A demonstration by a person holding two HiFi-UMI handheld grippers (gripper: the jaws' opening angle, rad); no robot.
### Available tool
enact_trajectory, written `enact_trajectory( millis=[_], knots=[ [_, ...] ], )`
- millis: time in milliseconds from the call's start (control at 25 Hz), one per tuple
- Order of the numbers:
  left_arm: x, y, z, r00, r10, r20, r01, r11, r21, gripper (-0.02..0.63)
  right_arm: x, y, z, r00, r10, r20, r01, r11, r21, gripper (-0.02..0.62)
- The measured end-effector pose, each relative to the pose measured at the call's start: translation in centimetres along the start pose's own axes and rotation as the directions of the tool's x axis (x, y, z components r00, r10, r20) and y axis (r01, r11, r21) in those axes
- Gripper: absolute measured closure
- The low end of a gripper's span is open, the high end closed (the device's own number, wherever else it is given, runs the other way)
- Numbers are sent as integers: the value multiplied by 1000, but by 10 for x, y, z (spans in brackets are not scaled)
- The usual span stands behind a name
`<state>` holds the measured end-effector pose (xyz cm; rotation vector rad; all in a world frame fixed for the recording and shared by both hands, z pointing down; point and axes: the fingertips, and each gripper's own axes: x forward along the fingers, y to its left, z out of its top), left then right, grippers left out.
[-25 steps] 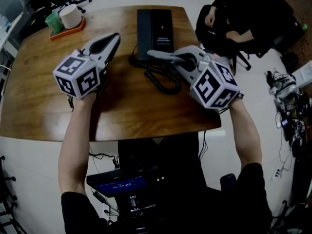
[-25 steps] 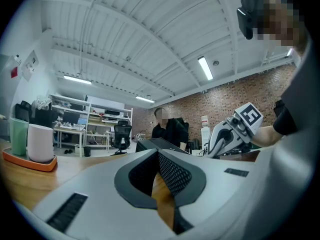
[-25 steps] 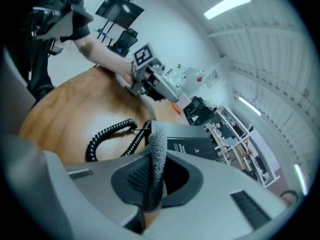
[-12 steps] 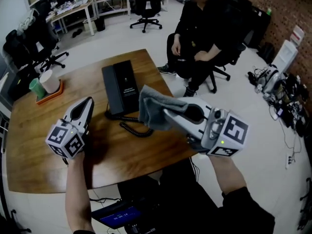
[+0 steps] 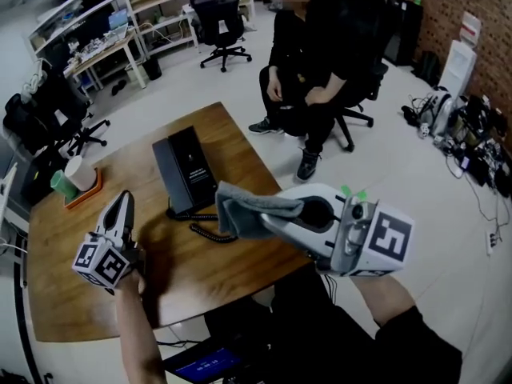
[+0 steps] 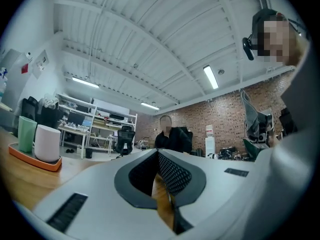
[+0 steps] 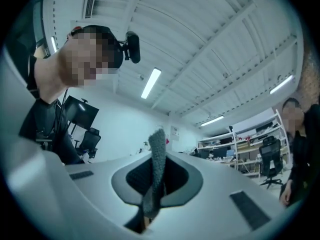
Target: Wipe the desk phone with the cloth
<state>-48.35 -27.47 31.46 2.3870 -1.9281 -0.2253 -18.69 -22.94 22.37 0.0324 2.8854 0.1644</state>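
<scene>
Since the earlier frame, the left claw [image 5: 124, 200] has drifted a little farther left of the desk phone [image 5: 185, 169]; its jaws meet with nothing between them. The right claw [image 5: 268, 217] stays raised, clamped on the grey cloth [image 5: 242, 206], which hangs above the coiled cord [image 5: 210, 232] beside the phone's near end. White print on the phone is too small to read. The wooden desk [image 5: 56, 254] carries one phone and two cups, green [image 5: 61, 185] and white [image 5: 78, 171], on one orange tray [image 5: 90, 194].
</scene>
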Motion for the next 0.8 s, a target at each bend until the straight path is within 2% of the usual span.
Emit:
enact_trajectory(
  millis=[80, 160, 320, 640, 800],
  knots=[
    [-4, -12, 18, 999, -12, 46, 13, 1000, -14, 614, -4, -2, 8, 1000, -15, 20, 16, 1000, -20, 572],
    [-8, -32, 34, 996, -37, 80, 37, 999, 5, 614, -8, -2, 14, 999, -26, 31, 27, 999, -33, 572],
    [-15, -76, 51, 989, -97, 108, 93, 995, 36, 614, -9, -2, 14, 999, -29, 14, 30, 998, -59, 572],
    [-25, -140, 59, 974, -180, 136, 171, 982, 74, 614, -8, 4, 11, 1000, -25, -12, 23, 995, -96, 572],
    [-31, -150, 63, 973, -181, 140, 167, 980, 109, 614, 2, 8, 9, 1000, 21, -4, -21, 991, -129, 572]
  ],
)
